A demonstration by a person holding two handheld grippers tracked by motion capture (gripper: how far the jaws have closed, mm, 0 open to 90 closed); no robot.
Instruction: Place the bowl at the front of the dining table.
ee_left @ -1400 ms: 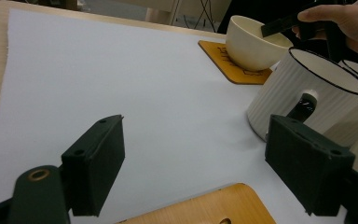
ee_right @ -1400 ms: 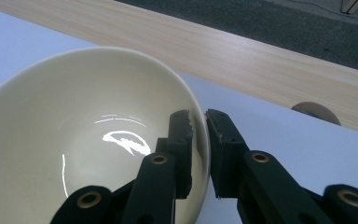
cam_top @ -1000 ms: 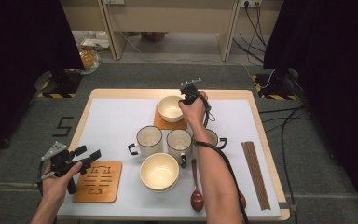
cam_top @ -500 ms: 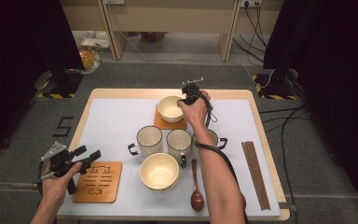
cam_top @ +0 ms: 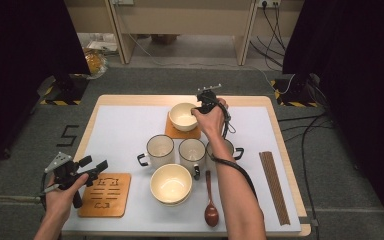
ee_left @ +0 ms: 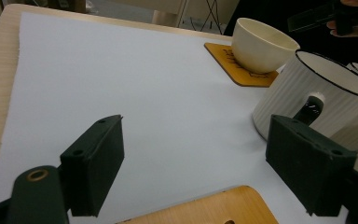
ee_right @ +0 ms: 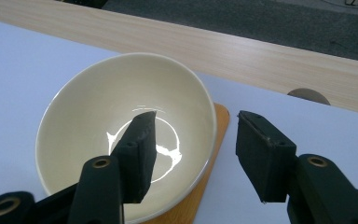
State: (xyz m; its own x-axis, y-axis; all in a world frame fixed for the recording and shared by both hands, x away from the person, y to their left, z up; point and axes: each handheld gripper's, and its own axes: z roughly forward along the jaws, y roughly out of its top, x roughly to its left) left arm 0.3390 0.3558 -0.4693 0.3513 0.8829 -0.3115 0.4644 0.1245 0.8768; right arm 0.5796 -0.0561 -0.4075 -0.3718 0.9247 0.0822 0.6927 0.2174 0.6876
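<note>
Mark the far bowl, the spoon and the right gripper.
Far bowl (cam_top: 182,116), high view: the inside of the bowl, which sits on a coaster.
Spoon (cam_top: 211,214), high view: the dark wooden head.
Right gripper (ee_right: 193,140), right gripper view: midway between its fingertips, across the bowl's rim.

A large dark digit "5" is marked on the grey floor to the left of the table, about level with the mugs. The near-left wooden coaster carries cut-out marks that look like a decorative character or pattern (too stylised to read as words). The far coaster under the small bowl bears dark markings at its edge, too partly hidden to make out.
</note>
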